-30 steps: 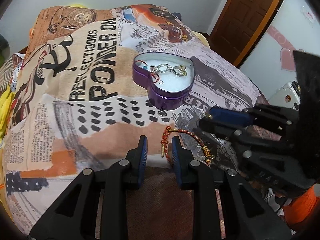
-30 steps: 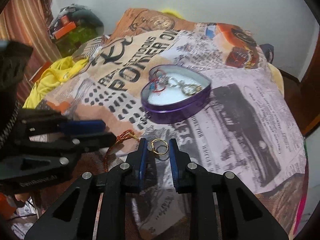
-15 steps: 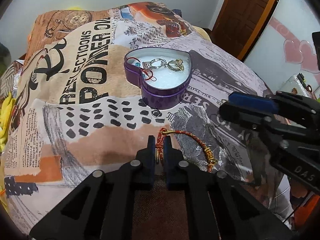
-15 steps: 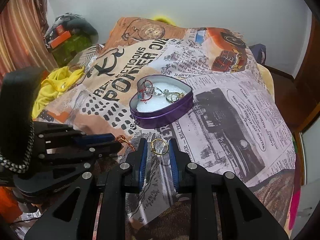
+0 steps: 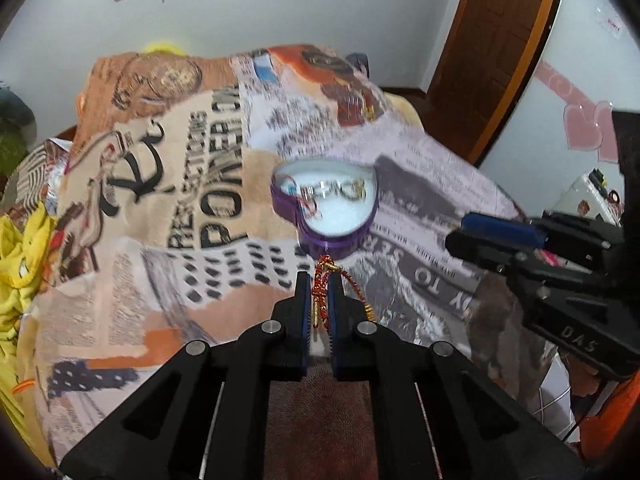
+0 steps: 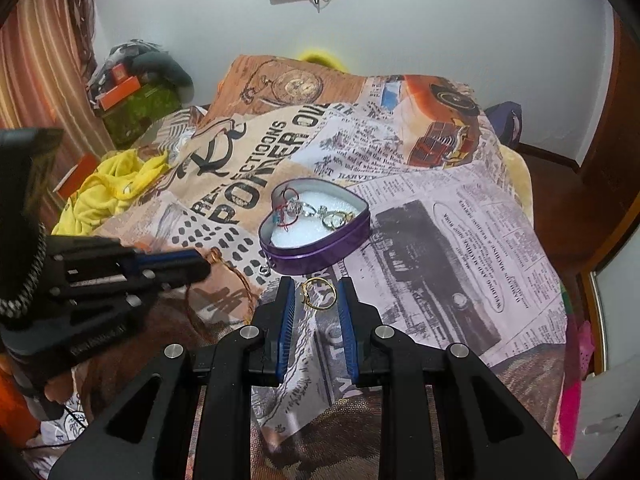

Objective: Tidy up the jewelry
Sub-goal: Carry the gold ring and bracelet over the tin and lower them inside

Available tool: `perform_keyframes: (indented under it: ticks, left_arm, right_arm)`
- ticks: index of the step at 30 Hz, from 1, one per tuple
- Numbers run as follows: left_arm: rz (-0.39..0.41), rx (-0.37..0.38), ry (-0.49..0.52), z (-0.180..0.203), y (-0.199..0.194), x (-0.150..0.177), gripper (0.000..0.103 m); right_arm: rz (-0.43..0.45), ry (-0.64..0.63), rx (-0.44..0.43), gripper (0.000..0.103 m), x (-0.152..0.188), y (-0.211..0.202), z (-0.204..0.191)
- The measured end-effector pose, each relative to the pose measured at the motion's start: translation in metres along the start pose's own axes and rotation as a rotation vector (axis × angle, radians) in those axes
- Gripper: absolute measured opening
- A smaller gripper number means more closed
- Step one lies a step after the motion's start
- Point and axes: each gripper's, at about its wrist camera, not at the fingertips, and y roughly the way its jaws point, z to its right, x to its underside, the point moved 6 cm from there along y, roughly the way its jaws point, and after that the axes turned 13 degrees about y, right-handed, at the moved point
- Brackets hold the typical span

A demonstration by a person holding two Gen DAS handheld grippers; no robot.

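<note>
My left gripper (image 5: 319,286) is shut on a red and gold bracelet (image 5: 320,300) and holds it lifted above the printed blanket, in front of the purple heart-shaped tin (image 5: 332,236). The bracelet's loop hangs to the right. In the right wrist view the tin (image 6: 316,250) is open, with white padding, rings and a red thread piece inside. My right gripper (image 6: 316,294) is open around a gold ring (image 6: 316,298) lying on the blanket, close in front of the tin. The bracelet (image 6: 236,276) dangles from the left gripper (image 6: 188,264) at the left.
A printed blanket (image 6: 440,208) covers the bed. Yellow cloth (image 6: 108,188) lies at its left edge, with orange boxes and a green bag (image 6: 136,116) beyond. A wooden door (image 5: 492,52) stands at the right. A small silver charm (image 6: 266,268) lies by the tin's near wall.
My left gripper shut on the bracelet and lifted it off the blanket towards the tin. My right gripper drew back higher, still open around the gold ring.
</note>
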Motion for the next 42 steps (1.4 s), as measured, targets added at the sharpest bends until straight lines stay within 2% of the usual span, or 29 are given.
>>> perform_keyframes:
  ticks: [10,17,34,42]
  left_arm:
    - [0.093,-0.026,0.009,-0.009,-0.028,-0.03,0.006]
    - [0.125,-0.04,0.028,-0.014,-0.026,-0.051,0.006]
    - [0.089,-0.006,0.021,-0.027,0.024,-0.078,0.006]
    - [0.062,0.015,0.012,-0.032,0.047,-0.08,0.006]
  right_arm:
    - [0.045,-0.008,0.003,0.019,-0.016,-0.009,-0.002]
    - [0.068,-0.006,0.008,0.019,-0.028,-0.008,0.001]
    - [0.064,-0.006,-0.011,0.02,-0.046,0.019,0.0]
    - [0.038,-0.01,-0.016,0.02,-0.049,0.037,-0.001]
